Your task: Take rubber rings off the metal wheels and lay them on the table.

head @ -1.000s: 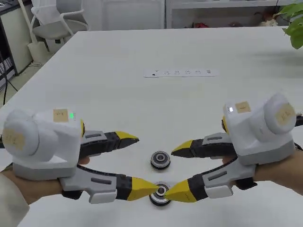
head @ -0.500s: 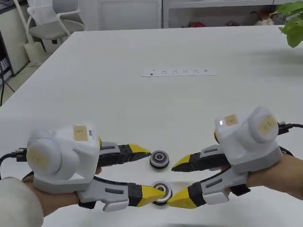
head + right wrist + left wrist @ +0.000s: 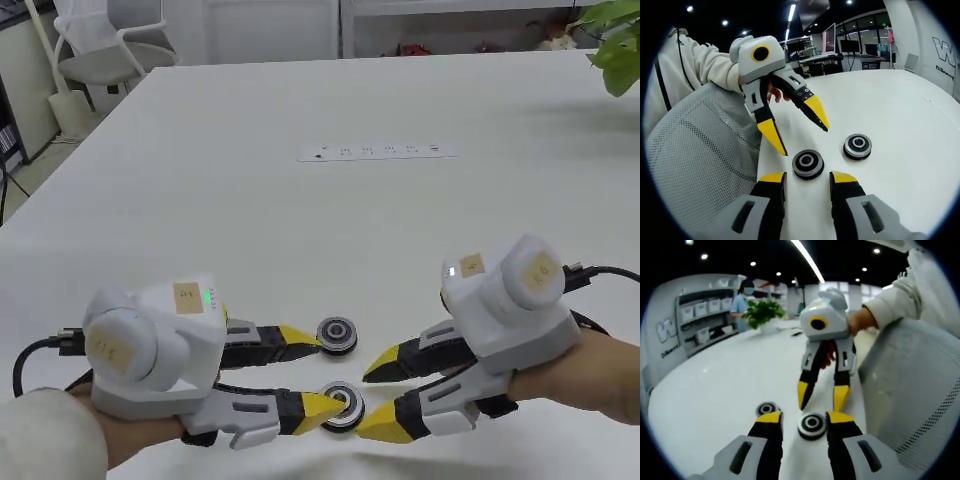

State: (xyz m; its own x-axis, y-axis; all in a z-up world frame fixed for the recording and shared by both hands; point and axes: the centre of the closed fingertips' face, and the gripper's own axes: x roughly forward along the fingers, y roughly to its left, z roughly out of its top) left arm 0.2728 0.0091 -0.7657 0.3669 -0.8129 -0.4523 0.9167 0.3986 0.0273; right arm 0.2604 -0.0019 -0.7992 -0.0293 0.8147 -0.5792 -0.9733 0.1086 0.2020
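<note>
Two metal wheels with black rubber rings lie flat on the white table (image 3: 300,230). The near wheel (image 3: 343,402) sits between the two grippers; the far wheel (image 3: 337,335) lies just beyond it. My left gripper (image 3: 322,372) is open, its near jaw tip against the near wheel and its far jaw tip beside the far wheel. My right gripper (image 3: 366,398) faces it, open, its lower tip close to the near wheel. In the left gripper view the near wheel (image 3: 812,425) lies between my open jaws (image 3: 805,417). In the right gripper view it (image 3: 808,164) lies just ahead of the open jaws (image 3: 807,177).
A white power strip (image 3: 378,152) lies at the table's middle. An office chair (image 3: 100,60) stands beyond the far left corner and a plant (image 3: 615,40) at the far right. A mesh chair back (image 3: 695,165) is close behind the near table edge.
Both grippers have drawn in toward the near table edge. The left one moved right, so its far jaw tip now lies beside the far wheel. Both wheels stay put.
</note>
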